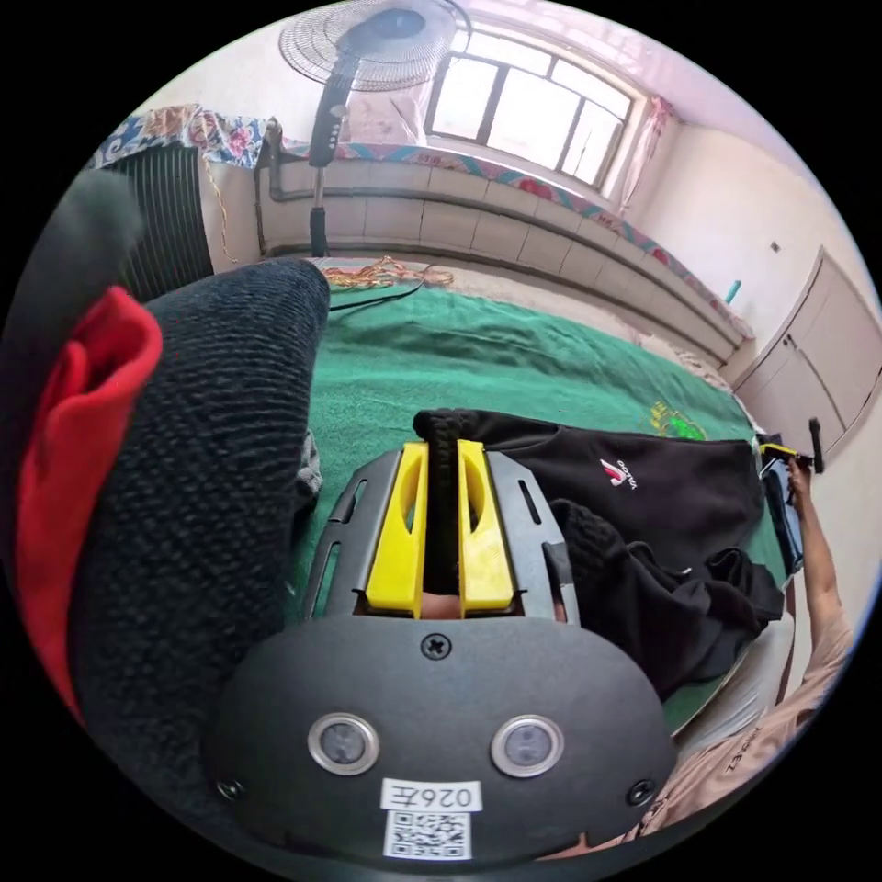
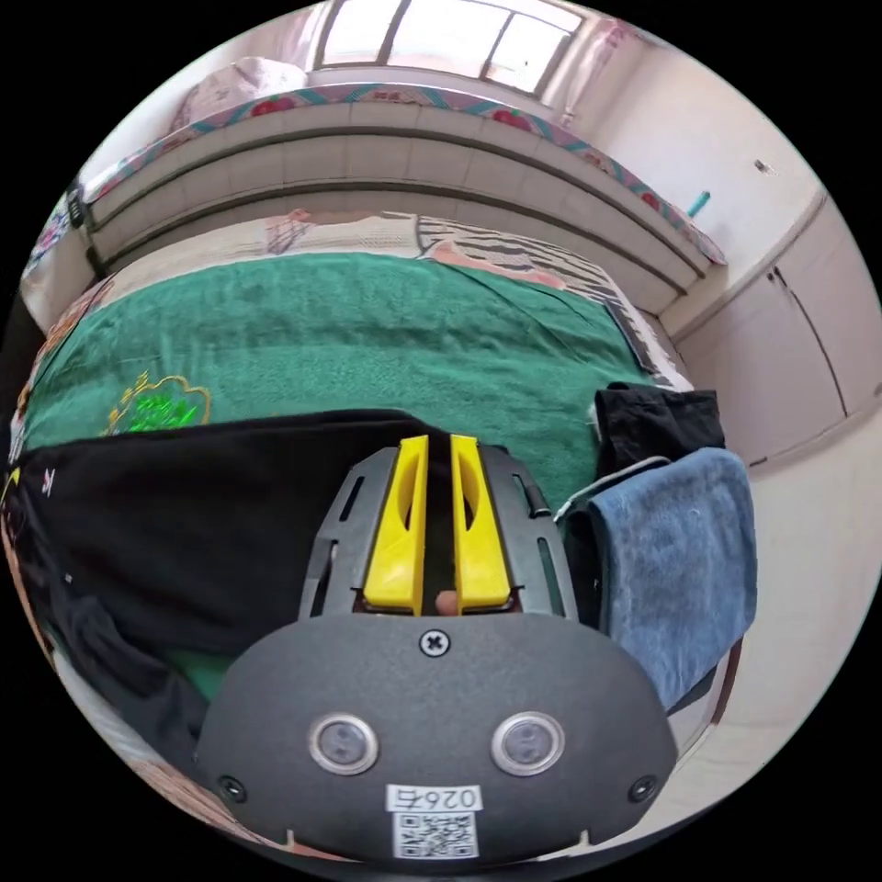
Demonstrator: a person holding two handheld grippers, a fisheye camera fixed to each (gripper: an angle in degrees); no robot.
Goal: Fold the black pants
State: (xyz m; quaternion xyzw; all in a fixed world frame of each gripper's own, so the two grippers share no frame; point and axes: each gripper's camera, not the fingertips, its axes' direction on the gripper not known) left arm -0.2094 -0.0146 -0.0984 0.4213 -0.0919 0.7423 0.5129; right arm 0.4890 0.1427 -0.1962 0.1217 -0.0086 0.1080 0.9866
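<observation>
both tools (image 1: 444,459) (image 2: 438,459) on black pants (image 2: 211,514) edge

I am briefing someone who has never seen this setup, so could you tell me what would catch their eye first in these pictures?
First, the yellow jaws of the left gripper, shut on a ribbed edge of the black pants, which lie across the green blanket. In the right gripper view, the right gripper is likewise closed on the pants, with a blue towel draped beside it. A standing fan rises before the bright window.
</observation>
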